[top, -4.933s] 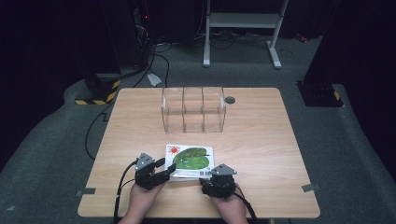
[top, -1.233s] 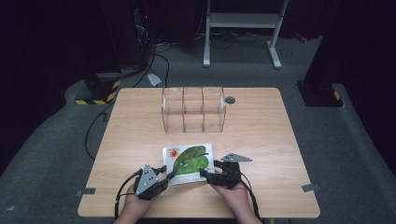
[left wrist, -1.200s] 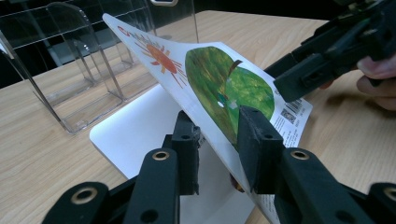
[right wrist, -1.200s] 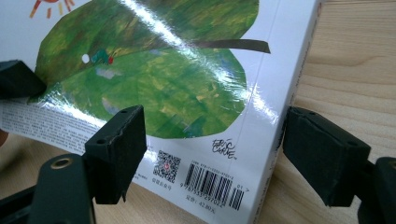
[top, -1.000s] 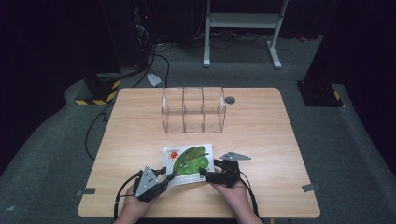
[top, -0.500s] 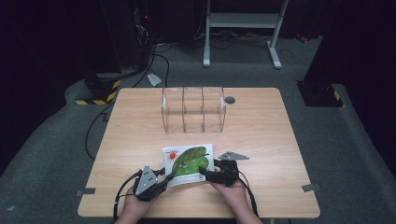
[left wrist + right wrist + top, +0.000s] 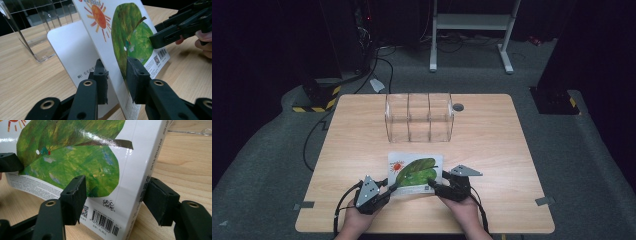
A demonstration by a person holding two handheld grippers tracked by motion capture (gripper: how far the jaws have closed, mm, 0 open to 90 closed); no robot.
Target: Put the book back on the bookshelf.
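A picture book (image 7: 414,171) with a green leaf and an orange sun on its white cover sits at the table's near middle. My left gripper (image 7: 388,190) is at its near left corner. In the left gripper view, that gripper (image 7: 116,77) is shut on the raised cover (image 7: 130,37), and a white page (image 7: 72,55) lies flat beneath. My right gripper (image 7: 435,188) is at the near right corner. In the right gripper view, that gripper (image 7: 116,195) is shut across the book (image 7: 75,157) by its spine and barcode, one jaw on the cover and one behind.
A clear plastic rack (image 7: 418,116) with three slots stands behind the book at mid-table; its corner (image 7: 30,30) shows in the left gripper view. A small round grommet (image 7: 457,107) lies right of it. Bare wooden table (image 7: 502,160) extends to both sides.
About five seconds ago the book lay flat between both grippers. Its near edge now stands lifted in them. Over the last half second almost nothing has moved.
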